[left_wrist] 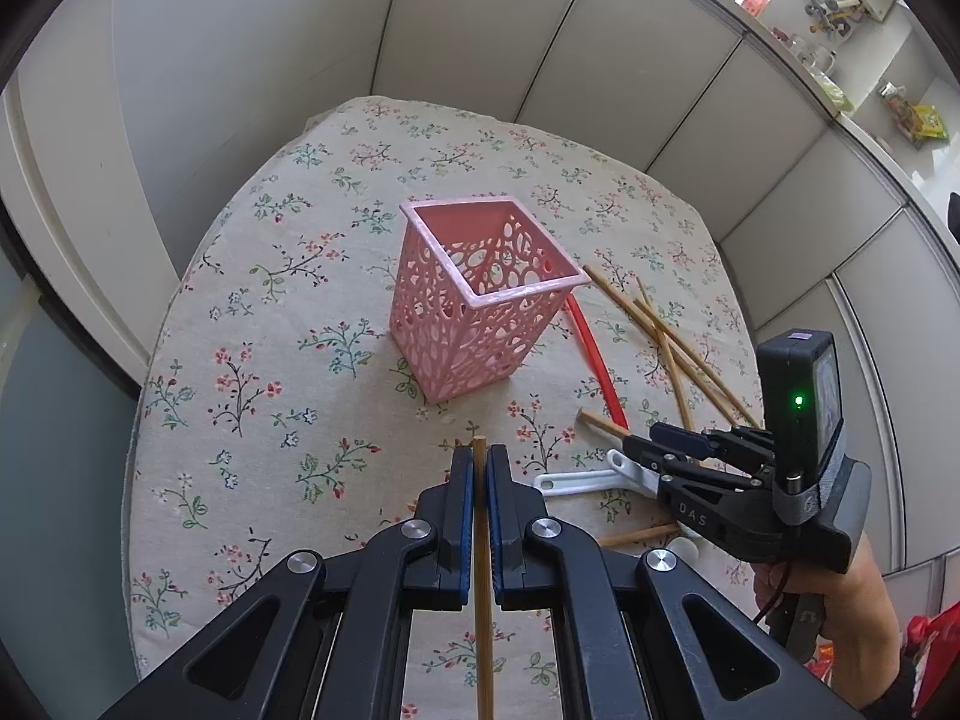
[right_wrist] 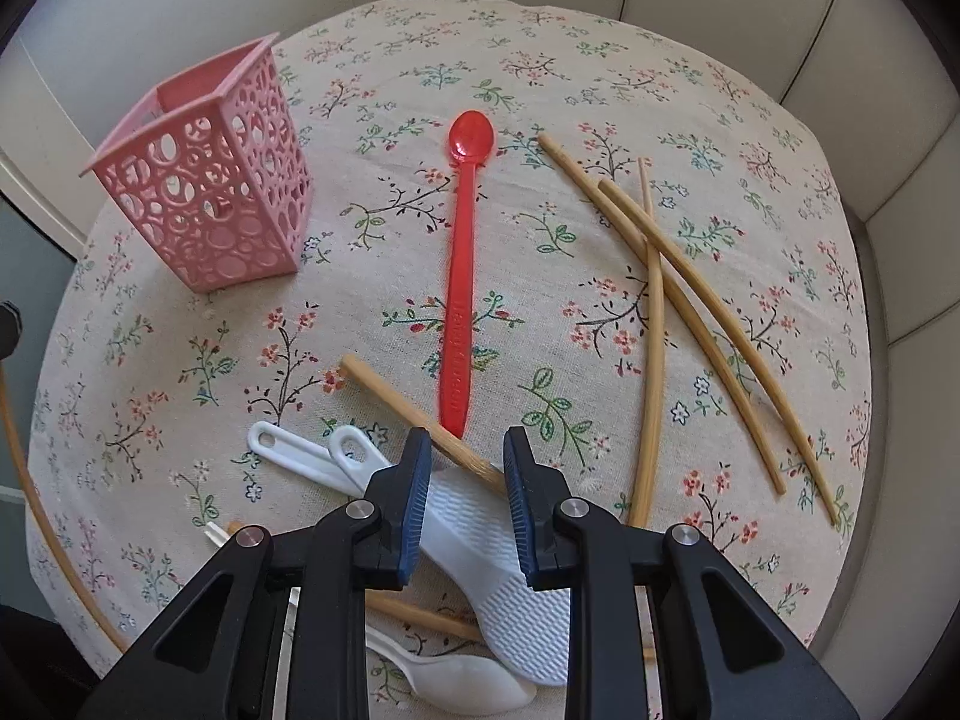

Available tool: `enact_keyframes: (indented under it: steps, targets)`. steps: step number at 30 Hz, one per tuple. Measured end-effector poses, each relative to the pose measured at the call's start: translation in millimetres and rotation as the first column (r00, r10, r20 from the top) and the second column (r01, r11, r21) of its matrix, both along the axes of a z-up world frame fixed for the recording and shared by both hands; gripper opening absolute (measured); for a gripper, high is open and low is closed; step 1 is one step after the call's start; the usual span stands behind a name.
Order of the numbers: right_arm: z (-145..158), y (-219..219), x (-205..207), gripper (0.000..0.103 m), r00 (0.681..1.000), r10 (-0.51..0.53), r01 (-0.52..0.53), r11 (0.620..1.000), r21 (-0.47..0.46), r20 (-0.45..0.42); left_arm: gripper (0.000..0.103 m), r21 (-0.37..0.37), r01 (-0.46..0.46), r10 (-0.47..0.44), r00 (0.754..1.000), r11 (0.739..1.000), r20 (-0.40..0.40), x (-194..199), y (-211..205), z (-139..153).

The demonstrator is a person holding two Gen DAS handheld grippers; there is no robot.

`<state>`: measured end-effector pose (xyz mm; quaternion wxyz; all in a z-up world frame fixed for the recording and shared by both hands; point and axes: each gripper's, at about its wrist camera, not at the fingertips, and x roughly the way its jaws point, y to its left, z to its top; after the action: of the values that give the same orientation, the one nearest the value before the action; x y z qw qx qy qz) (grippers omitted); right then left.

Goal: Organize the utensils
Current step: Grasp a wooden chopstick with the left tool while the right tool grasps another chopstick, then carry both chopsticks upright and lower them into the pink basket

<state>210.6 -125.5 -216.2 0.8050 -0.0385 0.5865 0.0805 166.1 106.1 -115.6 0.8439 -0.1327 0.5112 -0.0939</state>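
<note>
A pink perforated holder (left_wrist: pixel 480 294) stands upright on the floral tablecloth; it also shows in the right wrist view (right_wrist: pixel 210 180). My left gripper (left_wrist: pixel 479 468) is shut on a wooden chopstick (left_wrist: pixel 483 600), held above the cloth in front of the holder. My right gripper (right_wrist: pixel 467 450) is open, low over a wooden chopstick (right_wrist: pixel 420 414) that lies across a white rice paddle (right_wrist: pixel 510 588). A red spoon (right_wrist: pixel 462 264) lies ahead of it. Several more chopsticks (right_wrist: pixel 690 312) lie to the right.
White spoons (right_wrist: pixel 300 456) lie left of the paddle, another white spoon (right_wrist: pixel 456 678) below it. The round table (left_wrist: pixel 252 312) is backed by grey cabinet panels (left_wrist: pixel 600 60). The right gripper with its camera (left_wrist: pixel 798 420) stands at the table's right side.
</note>
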Motion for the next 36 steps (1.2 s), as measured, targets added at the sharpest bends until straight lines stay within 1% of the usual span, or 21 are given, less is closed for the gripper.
enact_keyframes:
  steps: [7,12,16,18,22,26,29,32,35,36]
  targets:
    - [-7.4,16.9,15.4,0.026,0.999,0.043,-0.043,0.999,-0.017,0.013,0.004,0.003,-0.009,0.009,1.0,1.0,-0.012,4.3,0.2,-4.8]
    - [-2.4,20.6,17.2,0.019,0.998,0.046,-0.045,0.998,-0.04,0.037,0.004,0.005,-0.014,0.014,1.0,1.0,-0.015,7.4,1.9,-7.9]
    - [18.1,14.8,8.5,0.013,0.997,0.012,-0.011,1.0,-0.016,0.078,0.004,-0.004,-0.009,0.009,1.0,1.0,0.004,6.7,2.4,-2.1]
    - [32.5,7.0,0.2,0.007,0.994,-0.014,0.013,1.0,0.01,0.104,0.004,-0.004,-0.005,0.005,1.0,1.0,0.031,3.5,1.6,6.2]
    - [66.0,-8.8,-19.7,0.007,0.982,-0.07,0.059,0.996,0.071,0.177,0.004,-0.003,-0.006,0.006,0.994,1.0,0.111,-7.2,1.0,29.3]
    - [98.2,-17.5,-41.6,0.007,0.962,-0.096,0.076,0.993,0.085,0.256,0.004,0.007,-0.019,0.017,0.976,1.0,0.216,-21.2,-1.1,60.7]
    - [124.8,-19.4,-57.7,0.007,0.939,-0.121,0.088,0.99,0.113,0.323,0.004,0.022,-0.036,0.028,0.953,0.999,0.301,-33.9,-3.0,85.7]
    - [155.4,-17.2,-72.6,0.007,0.902,-0.132,0.08,0.987,0.14,0.411,0.004,0.042,-0.069,0.048,0.923,0.997,0.381,-44.4,-4.3,110.3]
    - [185.2,-15.1,-83.5,0.007,0.858,-0.146,0.068,0.983,0.172,0.492,0.004,0.053,-0.094,0.06,0.891,0.994,0.449,-50.6,-4.3,135.0]
    - [196.4,-14.2,-86.3,0.007,0.839,-0.154,0.06,0.979,0.193,0.522,0.004,0.055,-0.099,0.062,0.881,0.994,0.469,-52.5,-4.1,143.0]
